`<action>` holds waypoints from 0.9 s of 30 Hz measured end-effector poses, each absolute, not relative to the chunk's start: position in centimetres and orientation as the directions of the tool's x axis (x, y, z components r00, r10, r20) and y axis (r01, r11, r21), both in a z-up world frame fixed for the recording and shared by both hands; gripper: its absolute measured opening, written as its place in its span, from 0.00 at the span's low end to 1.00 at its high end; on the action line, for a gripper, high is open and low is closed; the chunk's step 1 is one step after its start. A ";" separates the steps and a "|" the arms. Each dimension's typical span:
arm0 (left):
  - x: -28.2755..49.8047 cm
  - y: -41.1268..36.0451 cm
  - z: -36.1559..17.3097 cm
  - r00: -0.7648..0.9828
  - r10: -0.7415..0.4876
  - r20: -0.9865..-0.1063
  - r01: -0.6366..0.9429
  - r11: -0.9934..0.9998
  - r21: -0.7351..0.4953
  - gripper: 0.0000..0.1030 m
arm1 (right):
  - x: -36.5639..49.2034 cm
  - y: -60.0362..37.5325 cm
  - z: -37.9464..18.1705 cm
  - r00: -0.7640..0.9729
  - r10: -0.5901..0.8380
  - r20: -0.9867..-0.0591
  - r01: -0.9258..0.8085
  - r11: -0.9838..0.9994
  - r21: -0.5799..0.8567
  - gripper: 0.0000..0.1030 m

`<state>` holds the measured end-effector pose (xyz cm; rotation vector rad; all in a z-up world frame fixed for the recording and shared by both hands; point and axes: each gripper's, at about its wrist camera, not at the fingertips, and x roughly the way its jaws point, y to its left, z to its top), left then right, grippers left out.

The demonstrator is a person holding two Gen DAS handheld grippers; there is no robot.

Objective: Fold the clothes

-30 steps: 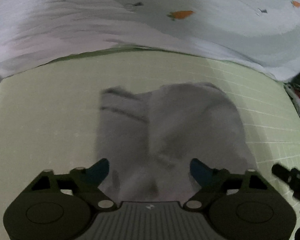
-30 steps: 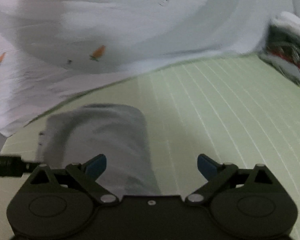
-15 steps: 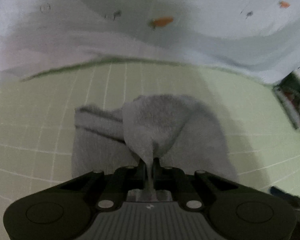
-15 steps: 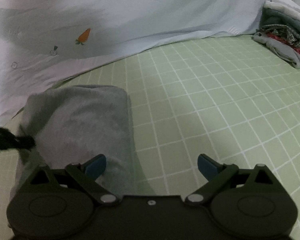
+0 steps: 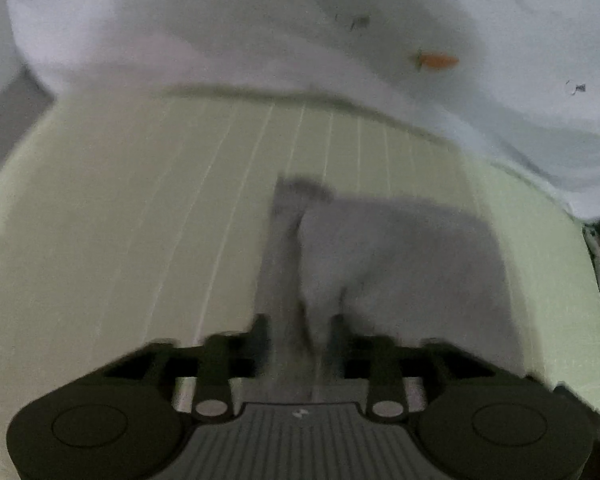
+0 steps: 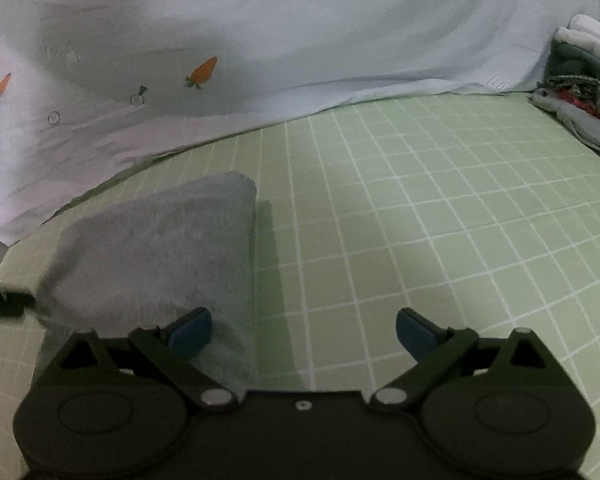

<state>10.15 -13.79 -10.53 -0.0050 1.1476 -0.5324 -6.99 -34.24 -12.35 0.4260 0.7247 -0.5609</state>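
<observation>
The left claw (image 5: 300, 332) is parting its jaws, with a bunched ridge of the grey garment (image 5: 400, 256) between them; blur hides whether the pads press it or have let go. From there the garment spreads toward 1 o'clock across the green checked bed sheet (image 5: 140, 220).

The right claw (image 6: 304, 330) stands wide open and holds nothing. Its left fingertip (image 6: 190, 330) sits over the garment's near right edge, its right one over bare sheet.

The garment lies as a folded slab at about 10 o'clock in the right wrist view, and a dark part of the left claw shows at the slab's left end, at 9 o'clock.

Risk, as I judge it: if the left claw lets go while it is moving, the raised ridge may flop sideways and undo the fold, or cloth may snag on a pad and be dragged off square.

The left wrist view alone shows the pinched ridge. Only the right view shows the slab's outline sharply, the pile of other clothes (image 6: 580, 96) at 2 o'clock, and several carrots on the pale printed cloth (image 6: 300, 40) beyond; the left view shows just one.
</observation>
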 end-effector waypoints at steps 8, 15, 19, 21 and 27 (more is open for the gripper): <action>6.2 -15.9 -13.1 0.194 -0.486 -0.852 0.532 0.782 -0.325 0.52 | -6.7 -33.9 -12.4 0.595 -0.340 -0.728 0.622 0.768 0.149 0.97; 5.3 -15.2 -10.5 0.294 -0.461 -0.838 0.531 0.807 -0.258 0.11 | -6.5 -33.6 -12.0 0.594 -0.343 -0.728 0.608 0.784 0.127 0.98; 5.3 -13.1 -9.4 0.328 -0.421 -0.845 0.498 0.838 -0.225 0.11 | -6.4 -32.8 -11.5 0.618 -0.326 -0.716 0.574 0.809 0.127 0.99; 6.3 -12.8 -11.5 0.284 -0.380 -0.880 0.451 0.863 -0.227 0.16 | -6.0 -32.4 -11.7 0.620 -0.309 -0.721 0.554 0.823 0.125 0.99; 8.9 -11.9 -12.7 0.280 -0.399 -0.873 0.375 0.883 -0.284 0.51 | -4.8 -31.8 -12.1 0.589 -0.301 -0.749 0.526 0.848 0.073 0.99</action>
